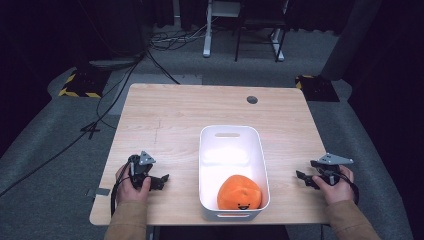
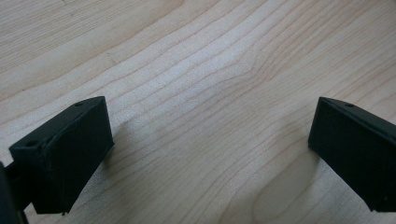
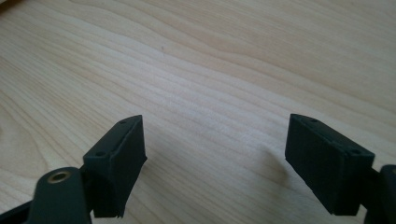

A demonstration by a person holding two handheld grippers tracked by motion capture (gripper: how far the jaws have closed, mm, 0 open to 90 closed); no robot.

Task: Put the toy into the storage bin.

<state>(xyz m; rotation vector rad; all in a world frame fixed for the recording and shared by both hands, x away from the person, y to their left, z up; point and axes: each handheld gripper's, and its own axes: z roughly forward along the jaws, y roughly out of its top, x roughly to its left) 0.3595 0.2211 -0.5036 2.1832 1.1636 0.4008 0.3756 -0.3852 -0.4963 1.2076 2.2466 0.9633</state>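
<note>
A person sits at the near edge of a wooden table (image 1: 170,115), with a sleeve and a hand coming in on each side. The left hand holds the left gripper (image 1: 159,182) low over the wood near the front left corner. Its jaws are spread wide apart with nothing between them, and in the left gripper view (image 2: 210,144) there is just bare wood grain under them. The right hand holds the right gripper (image 1: 302,177) near the front right edge. Its jaws are spread apart too and hold nothing, and the right gripper view (image 3: 215,154) has plain wood between them.

Between the two grippers sits a white bin (image 1: 207,155), and both grippers are apart from it. A round orange plush toy (image 1: 239,191) with a little smiling face lies inside the bin, at the end closest to the person. The far end of the bin has a handle slot.

Farther back, the table has a small round grey hole cover (image 1: 252,99). Behind the table, black cables (image 1: 125,80) lie on the grey floor.
</note>
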